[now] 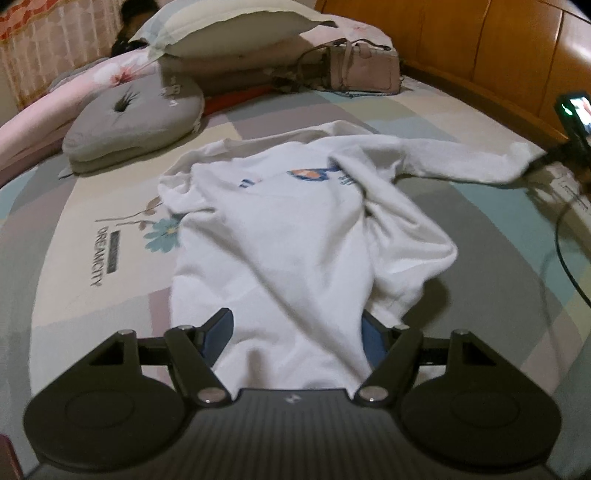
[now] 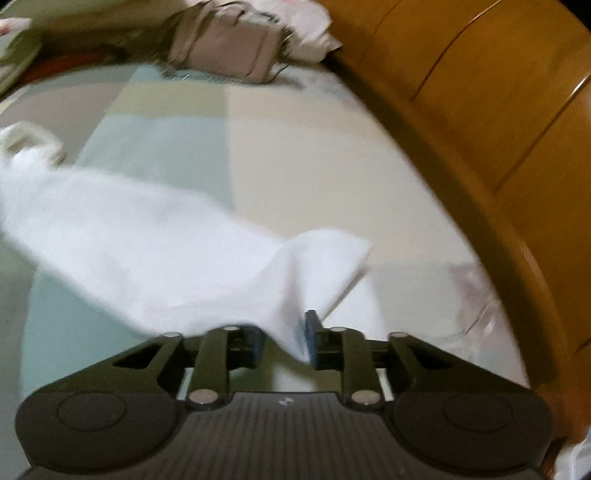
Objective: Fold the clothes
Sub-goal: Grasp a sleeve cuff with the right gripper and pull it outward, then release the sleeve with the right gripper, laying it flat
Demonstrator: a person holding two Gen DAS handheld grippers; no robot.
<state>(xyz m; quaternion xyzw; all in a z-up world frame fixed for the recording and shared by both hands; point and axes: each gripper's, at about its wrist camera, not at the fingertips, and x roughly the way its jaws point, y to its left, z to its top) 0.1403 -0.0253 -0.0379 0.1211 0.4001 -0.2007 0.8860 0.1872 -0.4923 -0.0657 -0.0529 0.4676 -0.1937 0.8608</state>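
Left tongs (image 1: 295, 332) spread around sweatshirt (image 1: 295, 229) hem; right tongs (image 2: 284, 341) pinch its sleeve (image 2: 147, 251).

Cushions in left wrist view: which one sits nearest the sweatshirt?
The grey round tufted cushion, lying flat just beyond the white sweatshirt. The pale pillow sits farther back, propped on the bedding.

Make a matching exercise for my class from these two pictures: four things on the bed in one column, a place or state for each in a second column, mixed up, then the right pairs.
Things
1. white sweatshirt
2. grey cushion
3. pink handbag
4. sleeve end

Places or states
A. near the wooden headboard, at the far end of the bed
B. pinched in the right gripper
C. spread out in the middle of the bed, hem between the fingers of the left gripper
D. left of the sweatshirt, a dimple in its middle

Pairs: 1-C, 2-D, 3-A, 4-B
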